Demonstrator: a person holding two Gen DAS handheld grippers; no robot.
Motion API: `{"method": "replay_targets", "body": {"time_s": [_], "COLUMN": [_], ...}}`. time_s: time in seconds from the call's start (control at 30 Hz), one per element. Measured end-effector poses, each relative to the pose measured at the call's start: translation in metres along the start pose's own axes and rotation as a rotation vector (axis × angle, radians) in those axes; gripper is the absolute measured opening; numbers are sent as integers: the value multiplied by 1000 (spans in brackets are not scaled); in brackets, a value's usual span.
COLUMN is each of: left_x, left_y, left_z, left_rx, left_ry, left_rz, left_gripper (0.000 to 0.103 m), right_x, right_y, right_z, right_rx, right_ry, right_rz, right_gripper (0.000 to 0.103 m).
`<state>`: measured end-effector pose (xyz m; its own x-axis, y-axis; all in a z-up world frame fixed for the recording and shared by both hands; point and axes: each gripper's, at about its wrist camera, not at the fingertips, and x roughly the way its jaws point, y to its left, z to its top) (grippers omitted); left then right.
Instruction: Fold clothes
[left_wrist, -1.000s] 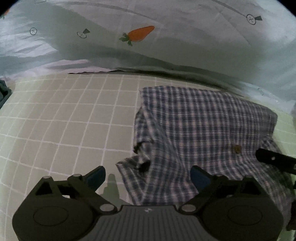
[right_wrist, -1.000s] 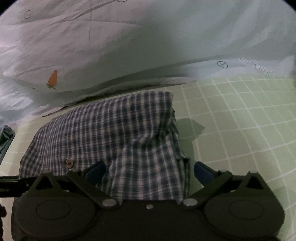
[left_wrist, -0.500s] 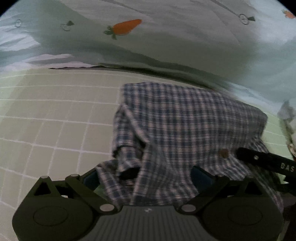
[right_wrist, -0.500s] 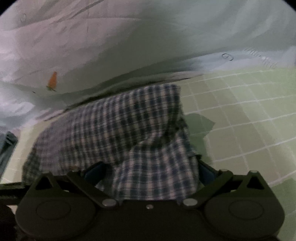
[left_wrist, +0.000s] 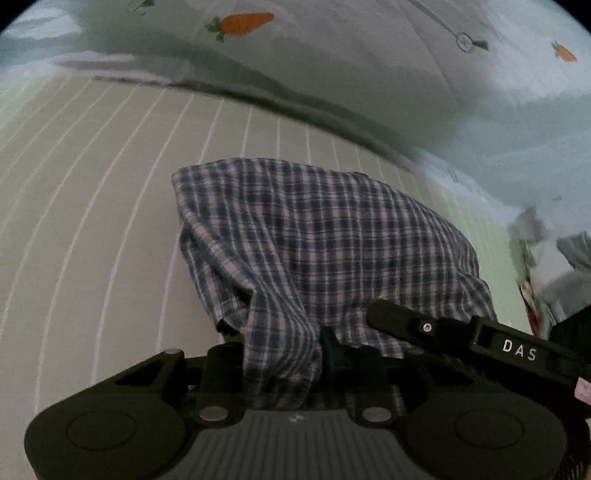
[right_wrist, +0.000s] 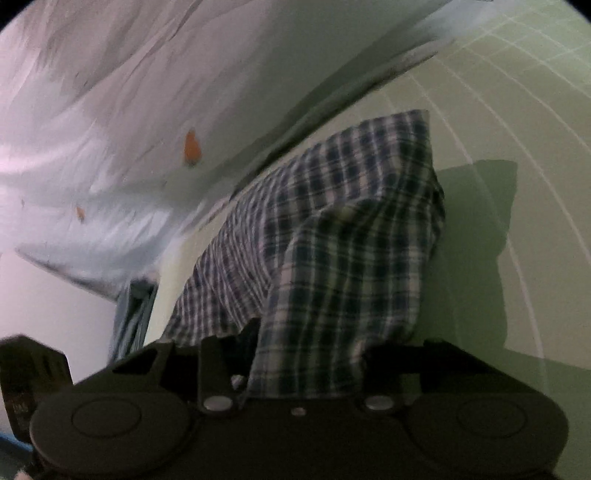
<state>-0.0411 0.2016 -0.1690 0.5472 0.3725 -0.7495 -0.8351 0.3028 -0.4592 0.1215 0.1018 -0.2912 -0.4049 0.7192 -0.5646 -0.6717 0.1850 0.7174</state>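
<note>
Jaws of both the left gripper (left_wrist: 282, 363) and the right gripper (right_wrist: 308, 363) pinch bunched near edges of the plaid shirt (left_wrist: 325, 236), which trails ahead of them onto the green checked bedsheet (left_wrist: 92, 206); beyond lies the carrot-print quilt (left_wrist: 332, 55); the largest risk is the lifted cloth sagging crooked from uneven pulls; a smaller one, thin folds slipping free.

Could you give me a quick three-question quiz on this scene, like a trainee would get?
1. True or false: the left gripper is shut on the shirt.
2. What does the right gripper hold? A) sock B) shirt C) nothing
3. Fill in: the quilt behind the shirt is printed with orange ____.

Key: 1 true; 2 B; 3 carrots.
</note>
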Motion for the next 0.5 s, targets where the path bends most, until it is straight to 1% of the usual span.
{"method": "replay_targets", "body": {"time_s": [0.13, 0.27, 0.4, 0.5], "left_x": [-37, -74, -101, -122], "left_y": [-2, -15, -30, -40], "left_z": [-42, -83, -114, -134], "left_rx": [-29, -38, -33, -31], "left_ry": [44, 43, -9, -61], "left_rz": [-12, -15, -16, -13], "left_gripper": [30, 30, 29, 29], "right_x": [-33, -70, -107, -129], "right_y": [7, 13, 19, 26], "right_z": [-35, -71, -107, -117], "right_rx": [5, 21, 37, 3], "right_ry": [40, 74, 108, 88], "right_rz": [16, 39, 62, 88], "right_gripper": [41, 40, 40, 40]}}
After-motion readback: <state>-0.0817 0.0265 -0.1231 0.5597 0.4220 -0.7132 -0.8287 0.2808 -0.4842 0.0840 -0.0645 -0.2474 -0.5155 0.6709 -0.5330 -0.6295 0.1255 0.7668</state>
